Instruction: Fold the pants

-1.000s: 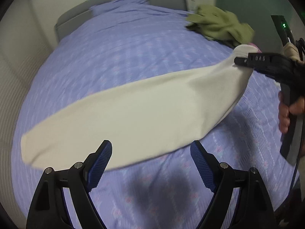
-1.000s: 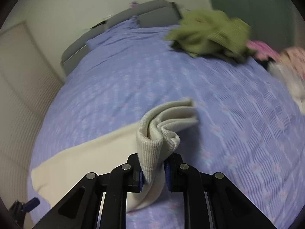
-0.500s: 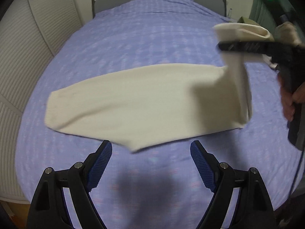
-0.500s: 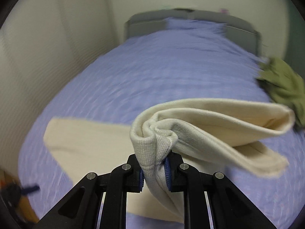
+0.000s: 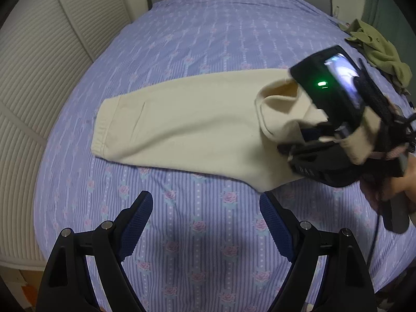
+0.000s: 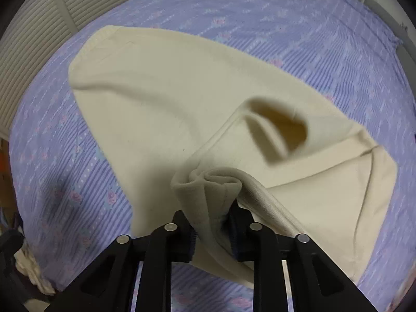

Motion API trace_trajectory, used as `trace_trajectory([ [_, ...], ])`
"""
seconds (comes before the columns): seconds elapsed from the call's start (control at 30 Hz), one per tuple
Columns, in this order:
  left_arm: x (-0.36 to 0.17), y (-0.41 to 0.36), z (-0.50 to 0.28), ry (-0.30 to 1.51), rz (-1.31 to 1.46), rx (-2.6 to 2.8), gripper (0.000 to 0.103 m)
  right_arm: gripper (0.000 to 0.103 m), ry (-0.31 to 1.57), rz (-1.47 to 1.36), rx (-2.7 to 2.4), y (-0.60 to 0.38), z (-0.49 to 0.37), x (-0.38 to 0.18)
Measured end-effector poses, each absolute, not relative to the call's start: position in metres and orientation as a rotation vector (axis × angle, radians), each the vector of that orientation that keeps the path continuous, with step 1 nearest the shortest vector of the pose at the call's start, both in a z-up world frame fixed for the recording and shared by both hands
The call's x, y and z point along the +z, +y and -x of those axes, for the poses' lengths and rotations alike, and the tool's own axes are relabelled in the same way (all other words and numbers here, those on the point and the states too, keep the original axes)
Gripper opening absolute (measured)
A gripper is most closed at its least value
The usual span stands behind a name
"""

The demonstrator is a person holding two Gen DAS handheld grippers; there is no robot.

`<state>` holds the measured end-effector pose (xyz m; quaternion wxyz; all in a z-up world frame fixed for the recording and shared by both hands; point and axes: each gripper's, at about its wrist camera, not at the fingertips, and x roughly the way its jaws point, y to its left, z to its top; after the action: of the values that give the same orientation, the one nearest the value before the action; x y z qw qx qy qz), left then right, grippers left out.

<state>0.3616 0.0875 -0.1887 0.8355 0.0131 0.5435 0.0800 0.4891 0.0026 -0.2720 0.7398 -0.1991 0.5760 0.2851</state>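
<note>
Right tongs (image 6: 212,223), jaws just opening, hold bunched cream pants (image 6: 161,98); left tongs (image 5: 205,223) gape empty

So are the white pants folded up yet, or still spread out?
Partly folded. The pants lie long and flat on the bed, with one end doubled back over them, bunched between the right tool's opening jaws.

Left gripper (image 5: 206,209): black plastic linkage arms, silver round screw heads at the pivots, blue textured pads (image 5: 137,219) on both fingers. Right gripper (image 6: 212,230): same black frame, silver screws, blue pads. Seen from the left camera, its body carries a small lit screen, a green indicator light, black cables and pale lettering.
</note>
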Motion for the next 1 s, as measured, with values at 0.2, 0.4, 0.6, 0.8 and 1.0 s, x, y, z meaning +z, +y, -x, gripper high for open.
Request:
trace_trajectory([
  [0.2,-0.18,0.092,-0.373,1.112,-0.013,0.21,0.084,0.048,1.227,0.242,0.755,-0.024,-0.468,-0.232],
  [0.4,-0.17,0.079,-0.4,1.035,0.055,0.053,0.084,0.061,1.034,0.046,0.493,-0.115,-0.485,-0.175],
  [0.6,-0.182,0.053,-0.472,0.997,0.097,-0.143,0.084,0.061,1.103,-0.17,0.27,-0.201,-0.523,-0.201],
  [0.8,-0.212,0.023,-0.537,1.091,0.108,-0.236,0.081,0.06,1.168,-0.31,0.21,-0.224,-0.525,-0.238],
  [1.0,-0.246,0.015,-0.567,1.195,0.149,-0.22,0.055,0.052,1.234,-0.351,0.211,-0.218,-0.528,-0.271],
])
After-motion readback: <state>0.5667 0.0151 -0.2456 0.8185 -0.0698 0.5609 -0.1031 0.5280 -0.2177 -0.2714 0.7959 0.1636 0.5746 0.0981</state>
